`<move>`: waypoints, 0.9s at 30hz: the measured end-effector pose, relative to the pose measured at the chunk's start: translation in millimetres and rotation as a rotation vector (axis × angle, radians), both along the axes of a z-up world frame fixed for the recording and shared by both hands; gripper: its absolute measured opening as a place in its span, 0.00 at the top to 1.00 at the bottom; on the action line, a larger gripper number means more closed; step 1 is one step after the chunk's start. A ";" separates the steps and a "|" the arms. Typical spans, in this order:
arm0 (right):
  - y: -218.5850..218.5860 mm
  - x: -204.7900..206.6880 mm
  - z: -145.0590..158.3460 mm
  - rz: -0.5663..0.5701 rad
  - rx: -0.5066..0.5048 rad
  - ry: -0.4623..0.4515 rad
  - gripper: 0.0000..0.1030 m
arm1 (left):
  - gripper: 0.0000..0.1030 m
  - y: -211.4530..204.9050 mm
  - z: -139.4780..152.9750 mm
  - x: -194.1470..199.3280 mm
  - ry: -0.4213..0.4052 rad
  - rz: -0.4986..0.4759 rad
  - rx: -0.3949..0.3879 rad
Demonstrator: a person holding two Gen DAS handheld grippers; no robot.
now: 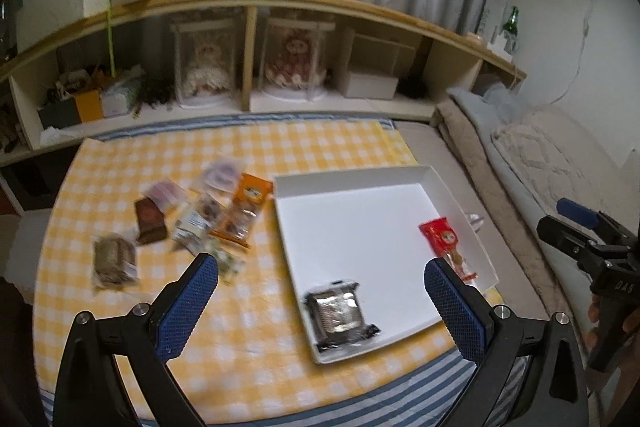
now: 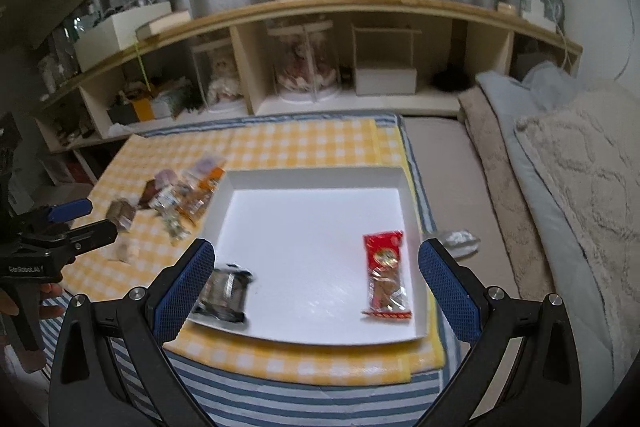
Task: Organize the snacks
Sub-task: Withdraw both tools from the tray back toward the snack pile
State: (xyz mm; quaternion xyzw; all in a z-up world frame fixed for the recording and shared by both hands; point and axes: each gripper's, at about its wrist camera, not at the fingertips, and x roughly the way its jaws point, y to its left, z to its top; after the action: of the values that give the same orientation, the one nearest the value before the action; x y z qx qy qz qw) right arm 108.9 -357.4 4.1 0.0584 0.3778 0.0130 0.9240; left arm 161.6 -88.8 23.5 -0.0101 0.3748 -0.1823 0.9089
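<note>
Both grippers, left [image 1: 320, 291] and right [image 2: 316, 267], held above the table with fingers wide apart, gripping nothing. In the white tray [image 2: 316, 175]: a red packet [image 2: 386, 275] and a dark packet [image 2: 224, 293]. Beside it on the yellow checked cloth [image 1: 256, 339], loose snacks [image 1: 196, 215].

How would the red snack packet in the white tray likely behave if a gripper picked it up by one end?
The red snack packet looks like thin glossy film, so probably light and slippery. It is long and flat in the white tray, so it would likely droop rather than roll.

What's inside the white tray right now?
The white tray holds two snacks: a red packet near its right wall and a dark foil packet at its near left corner. The rest shows bare; nothing visible beneath either packet.
</note>
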 end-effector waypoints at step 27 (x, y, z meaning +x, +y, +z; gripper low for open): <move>173.6 78.4 -22.9 0.150 0.117 -0.027 0.00 | 0.00 183.3 0.6 21.1 -0.069 0.232 -0.005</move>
State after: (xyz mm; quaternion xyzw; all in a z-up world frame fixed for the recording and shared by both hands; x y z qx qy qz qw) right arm 187.2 -183.8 -18.9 0.0834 0.3673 0.1050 0.9204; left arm 182.6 94.6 24.2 -0.0495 0.3392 -0.0772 0.9362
